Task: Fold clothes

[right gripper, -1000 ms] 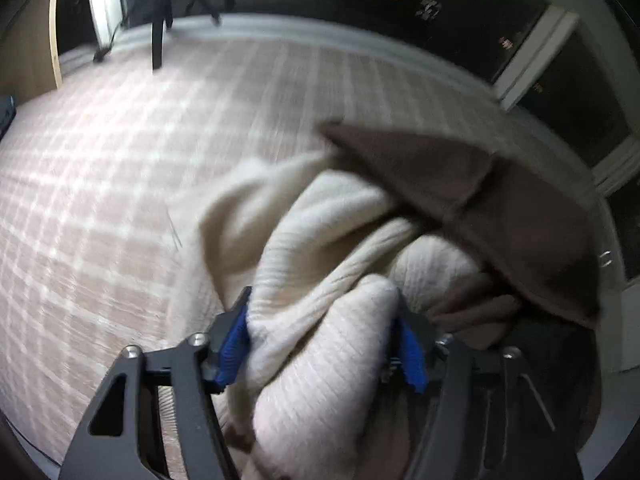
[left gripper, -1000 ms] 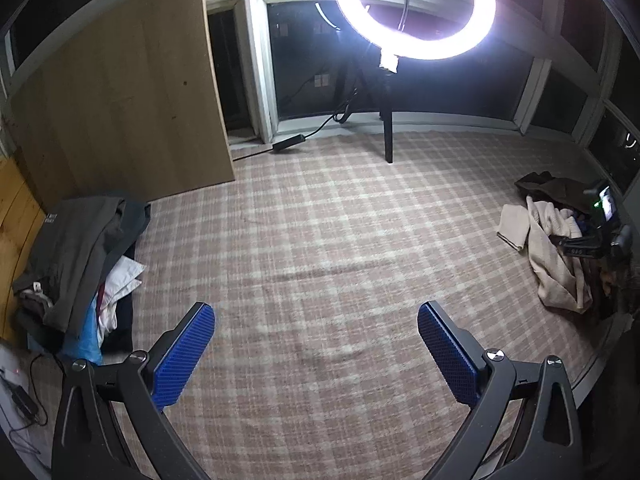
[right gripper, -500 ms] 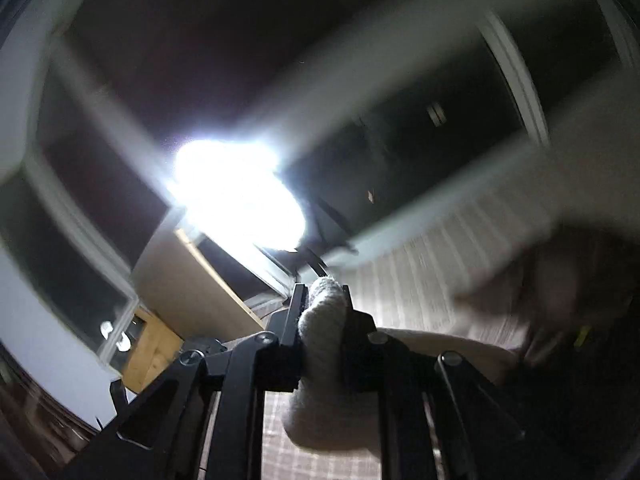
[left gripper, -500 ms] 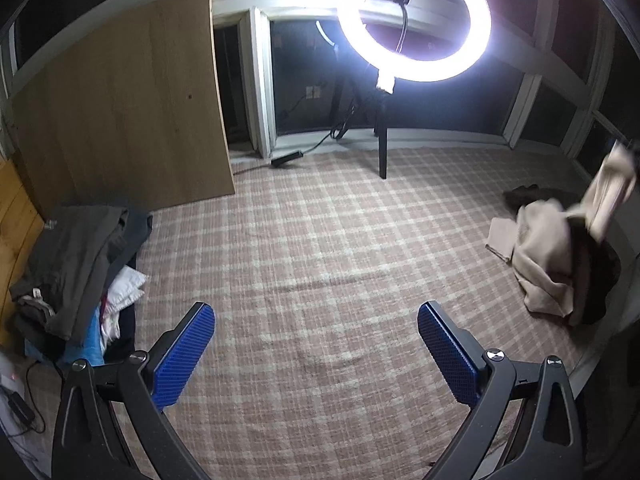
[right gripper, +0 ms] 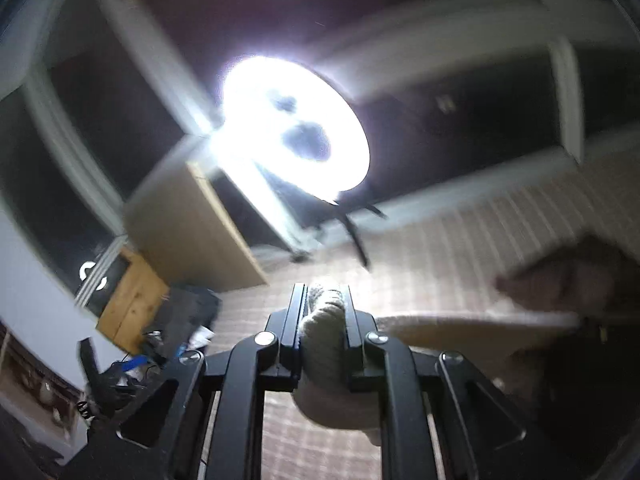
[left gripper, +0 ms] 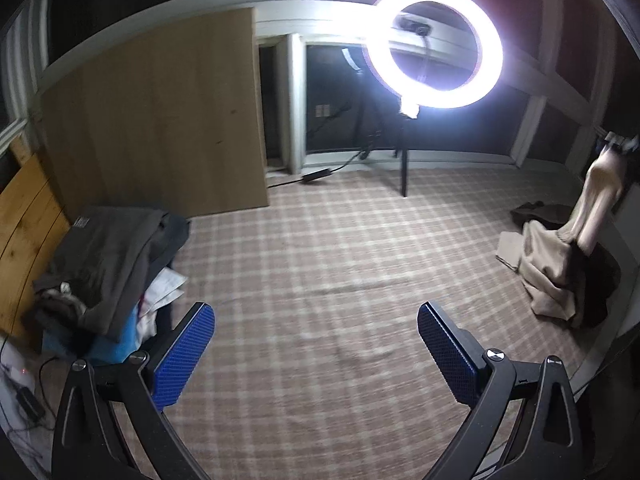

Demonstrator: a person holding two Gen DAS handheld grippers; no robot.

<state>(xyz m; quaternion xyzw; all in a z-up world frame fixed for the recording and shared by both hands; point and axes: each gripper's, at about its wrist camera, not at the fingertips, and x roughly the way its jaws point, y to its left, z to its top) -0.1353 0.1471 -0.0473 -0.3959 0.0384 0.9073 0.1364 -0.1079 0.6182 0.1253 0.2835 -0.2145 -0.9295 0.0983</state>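
The right claw (right gripper: 322,300) pinched a fold of the cream knit (left gripper: 600,196), which hung taut and near-vertical from it down to the pile (left gripper: 556,276) right of the ring light (left gripper: 434,46). The left claw (left gripper: 316,352), spread and empty, pointed at bare carpet (left gripper: 320,260), well left of the knit.

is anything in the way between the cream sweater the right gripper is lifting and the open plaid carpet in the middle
Nothing visible. The right gripper is shut on the cream ribbed knit sweater, lifted above the dark clothes pile. The plaid carpet between there and the open left gripper lies bare.
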